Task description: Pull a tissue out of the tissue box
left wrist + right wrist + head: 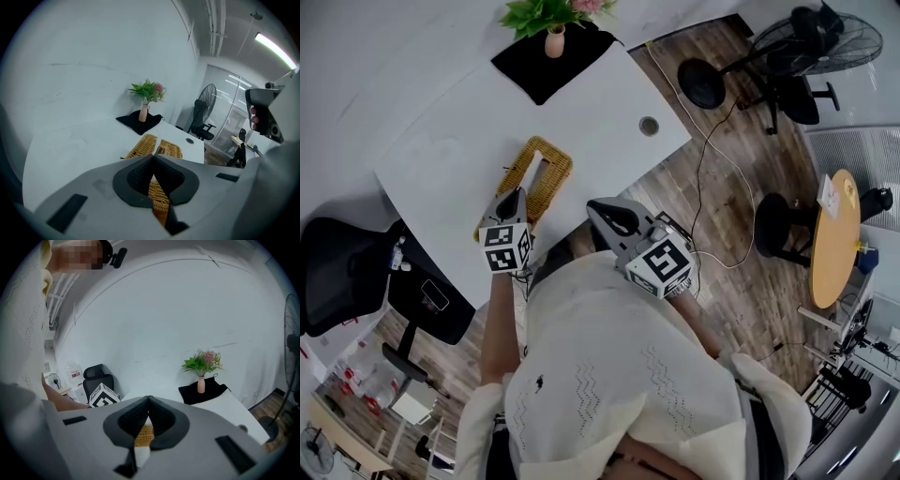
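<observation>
A woven wicker tissue box (532, 180) with a slot along its top lies on the white table (581, 103), near the front edge. No tissue shows above the slot. My left gripper (514, 195) hovers over the box's near end, jaws shut and holding nothing. In the left gripper view the box (146, 144) lies just beyond the closed gripper (153, 156). My right gripper (599, 208) is right of the box, off the table's edge, also shut and holding nothing. Through its closed tips (149, 398) a bit of the wicker box (144, 432) shows.
A pink vase with flowers (554, 39) stands on a black cloth (546, 66) at the table's far end. A cable hole (649, 126) is at the right. A black office chair (356, 272), a floor fan (816, 42) and a round wooden table (834, 239) surround the table.
</observation>
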`<state>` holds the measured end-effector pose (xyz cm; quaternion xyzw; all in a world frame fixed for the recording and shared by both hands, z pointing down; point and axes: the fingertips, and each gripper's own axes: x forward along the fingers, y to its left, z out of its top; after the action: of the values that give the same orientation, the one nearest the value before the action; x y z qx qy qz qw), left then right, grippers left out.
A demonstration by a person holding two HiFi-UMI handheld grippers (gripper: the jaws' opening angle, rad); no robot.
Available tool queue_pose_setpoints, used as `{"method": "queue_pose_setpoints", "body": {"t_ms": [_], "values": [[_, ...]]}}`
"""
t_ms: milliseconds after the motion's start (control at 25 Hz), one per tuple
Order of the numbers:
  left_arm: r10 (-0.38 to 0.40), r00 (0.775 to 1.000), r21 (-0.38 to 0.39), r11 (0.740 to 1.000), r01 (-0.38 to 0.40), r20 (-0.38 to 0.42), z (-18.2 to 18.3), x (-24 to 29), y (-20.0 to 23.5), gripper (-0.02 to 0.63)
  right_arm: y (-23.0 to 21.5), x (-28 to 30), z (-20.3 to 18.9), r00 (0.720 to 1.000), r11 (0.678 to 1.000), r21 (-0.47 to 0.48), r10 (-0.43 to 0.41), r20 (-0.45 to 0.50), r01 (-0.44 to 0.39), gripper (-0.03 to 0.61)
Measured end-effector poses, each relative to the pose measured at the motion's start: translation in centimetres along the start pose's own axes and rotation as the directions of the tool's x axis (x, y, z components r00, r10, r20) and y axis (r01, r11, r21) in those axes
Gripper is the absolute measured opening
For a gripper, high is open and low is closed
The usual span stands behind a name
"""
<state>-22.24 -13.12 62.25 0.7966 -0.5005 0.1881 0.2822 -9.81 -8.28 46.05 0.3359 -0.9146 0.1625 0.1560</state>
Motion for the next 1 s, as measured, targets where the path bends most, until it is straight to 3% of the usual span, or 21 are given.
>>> {"method": "queue_pose_setpoints", "body": {"t_ms": [1000], "values": [[0.072,0.994,0.006,0.997,-0.073,0.084,2.5,-1.8,-1.4,0.012,-1.8,-0.6,0.4,0.997,0.997,-0.005,0.077,0.019,-0.077,0.002]]}}
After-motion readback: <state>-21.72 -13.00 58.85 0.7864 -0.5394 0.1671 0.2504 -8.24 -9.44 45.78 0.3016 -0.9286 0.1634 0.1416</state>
